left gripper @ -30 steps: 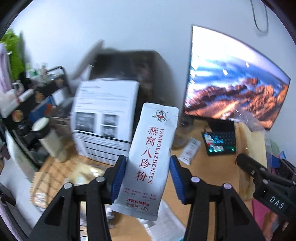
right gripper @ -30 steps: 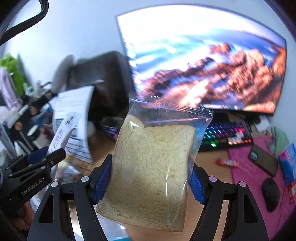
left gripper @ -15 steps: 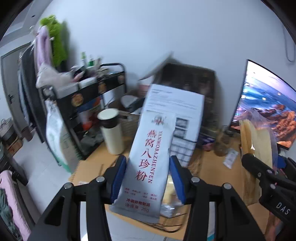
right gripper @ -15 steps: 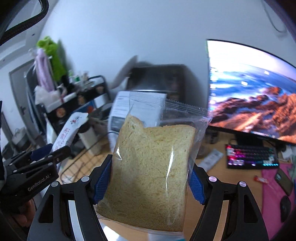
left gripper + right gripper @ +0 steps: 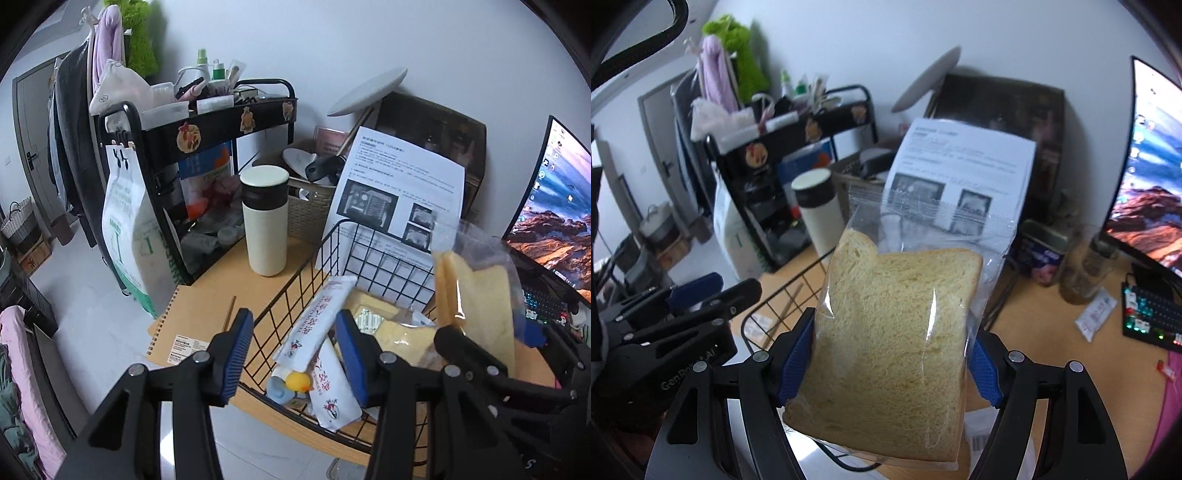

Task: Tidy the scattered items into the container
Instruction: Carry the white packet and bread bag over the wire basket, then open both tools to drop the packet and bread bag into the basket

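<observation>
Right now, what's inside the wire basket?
In the wire basket lie two white powder sachets, a yellow rubber duck on a blue item, bagged bread and a small packet. The right gripper and its bag of bread cover the basket's right side.

White wall [image 5: 295, 40], pale tiled floor [image 5: 92, 306], black tiered cart [image 5: 207, 122] left, wooden table [image 5: 273, 288], lit monitor [image 5: 554, 206] right, grey door [image 5: 33, 140].
</observation>
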The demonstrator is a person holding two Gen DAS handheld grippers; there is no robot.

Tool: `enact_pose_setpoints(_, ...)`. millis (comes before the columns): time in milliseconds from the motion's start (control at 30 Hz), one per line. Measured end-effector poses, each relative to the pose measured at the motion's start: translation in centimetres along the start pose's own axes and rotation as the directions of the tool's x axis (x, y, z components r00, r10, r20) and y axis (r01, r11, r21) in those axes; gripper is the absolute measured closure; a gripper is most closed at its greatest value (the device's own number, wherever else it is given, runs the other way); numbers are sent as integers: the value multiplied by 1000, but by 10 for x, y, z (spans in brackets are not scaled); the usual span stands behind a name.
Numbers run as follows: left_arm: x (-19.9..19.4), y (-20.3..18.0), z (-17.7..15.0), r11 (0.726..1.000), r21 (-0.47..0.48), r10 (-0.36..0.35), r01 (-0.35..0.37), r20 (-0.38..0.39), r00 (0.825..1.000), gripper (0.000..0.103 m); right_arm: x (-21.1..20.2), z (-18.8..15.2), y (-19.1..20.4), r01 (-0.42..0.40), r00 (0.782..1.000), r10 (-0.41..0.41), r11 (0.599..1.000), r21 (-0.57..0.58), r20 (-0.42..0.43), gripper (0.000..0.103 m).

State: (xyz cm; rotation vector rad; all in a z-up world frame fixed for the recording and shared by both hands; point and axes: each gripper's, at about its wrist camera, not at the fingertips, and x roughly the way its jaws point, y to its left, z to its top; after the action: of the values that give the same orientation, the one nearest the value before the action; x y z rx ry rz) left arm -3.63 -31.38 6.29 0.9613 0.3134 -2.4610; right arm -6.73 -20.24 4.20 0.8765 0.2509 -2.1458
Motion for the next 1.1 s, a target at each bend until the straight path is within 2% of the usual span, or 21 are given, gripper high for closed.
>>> enact_pose_setpoints(100, 1, -1, 2, 1000, 3, 18, -18, 9, 1000, 35, 2, 1, -2, 29, 1000, -29, 1000, -1, 3, 24)
enact_pose_setpoints(167, 1, -2, 3, 1000, 5, 13, -13, 9, 1000, 33, 2, 2, -5, 58, 998, -58, 998, 8, 7, 21)
enact_pose_setpoints(700, -23, -29, 4, 999, 45, -31, 30, 40, 999, 31, -44, 3, -35, 92, 994, -95, 994, 64, 54, 21)
enact_pose_setpoints(933, -36, -67, 2, 992, 102, -82, 76, 51, 995, 27, -86, -5, -75, 163, 981, -175, 978, 127, 85, 21)
enact_pose_setpoints(1100, -48, -117, -5, 977, 174, -134, 123, 53, 990, 24, -122, -22, -117, 244, 963, -261, 951, 189, 68, 21)
